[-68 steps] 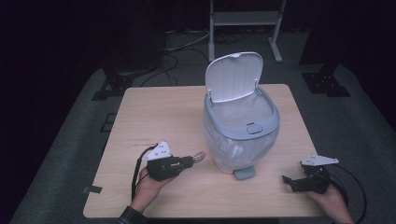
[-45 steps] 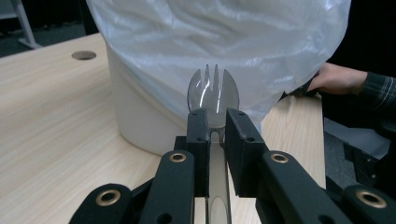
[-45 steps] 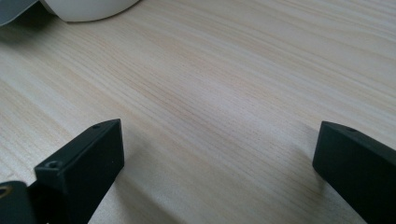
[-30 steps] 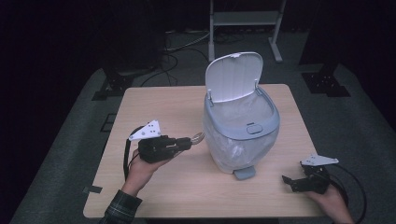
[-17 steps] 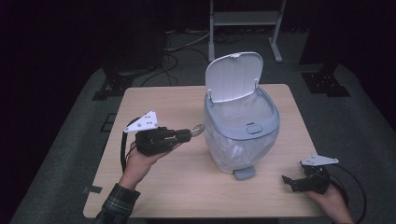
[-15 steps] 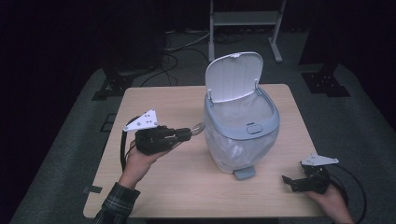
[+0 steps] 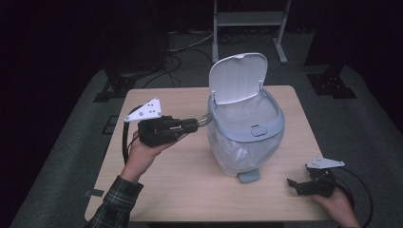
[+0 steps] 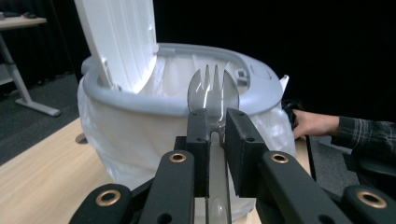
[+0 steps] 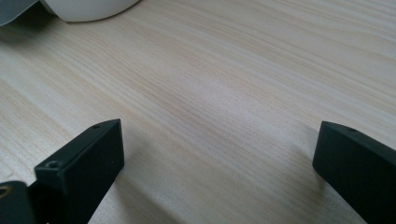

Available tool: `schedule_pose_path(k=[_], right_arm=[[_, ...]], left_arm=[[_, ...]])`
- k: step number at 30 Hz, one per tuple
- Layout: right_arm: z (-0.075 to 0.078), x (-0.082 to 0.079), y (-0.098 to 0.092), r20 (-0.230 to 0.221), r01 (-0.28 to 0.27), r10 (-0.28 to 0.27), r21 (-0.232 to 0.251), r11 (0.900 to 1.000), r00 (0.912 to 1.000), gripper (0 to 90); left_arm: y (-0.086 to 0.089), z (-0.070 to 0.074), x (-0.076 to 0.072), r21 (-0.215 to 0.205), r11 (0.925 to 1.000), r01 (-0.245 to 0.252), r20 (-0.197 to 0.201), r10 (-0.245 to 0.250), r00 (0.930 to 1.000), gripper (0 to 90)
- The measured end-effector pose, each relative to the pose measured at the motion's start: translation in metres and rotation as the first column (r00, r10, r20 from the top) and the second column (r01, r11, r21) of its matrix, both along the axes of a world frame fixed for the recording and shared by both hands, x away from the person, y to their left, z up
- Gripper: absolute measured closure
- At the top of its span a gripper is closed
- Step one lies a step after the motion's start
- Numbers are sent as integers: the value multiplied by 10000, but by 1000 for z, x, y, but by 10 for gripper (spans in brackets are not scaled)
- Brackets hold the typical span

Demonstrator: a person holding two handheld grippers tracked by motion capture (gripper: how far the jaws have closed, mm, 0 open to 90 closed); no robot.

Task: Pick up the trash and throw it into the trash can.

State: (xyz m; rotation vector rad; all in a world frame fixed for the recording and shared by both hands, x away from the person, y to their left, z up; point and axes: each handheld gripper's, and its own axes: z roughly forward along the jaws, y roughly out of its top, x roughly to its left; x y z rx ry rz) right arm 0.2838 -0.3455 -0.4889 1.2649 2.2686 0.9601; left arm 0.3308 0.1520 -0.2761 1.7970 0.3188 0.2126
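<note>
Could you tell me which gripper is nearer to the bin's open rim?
Left. The left gripper, holding a clear plastic fork, is right beside the bin rim; the right gripper rests on the table.

- The light wooden rectangular tabletop [image 7: 180, 185] stands on a grey carpeted floor [image 7: 71, 156].
- A pale grey-blue plastic pedal bin [image 7: 244, 130], lined with a clear bag, stands on it right of the middle, white lid raised.
- The right gripper [image 7: 311, 185] rests on the tabletop's near right corner, jaws spread wide.
</note>
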Motion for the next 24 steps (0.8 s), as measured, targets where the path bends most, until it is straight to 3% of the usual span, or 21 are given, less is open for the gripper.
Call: schedule_pose_path(k=[24], right_arm=[[0, 0, 0, 5, 11, -11, -10, 10000, 10000, 9]], left_arm=[[-42, 58, 23, -56, 9977, 669, 631, -664, 9958, 798]])
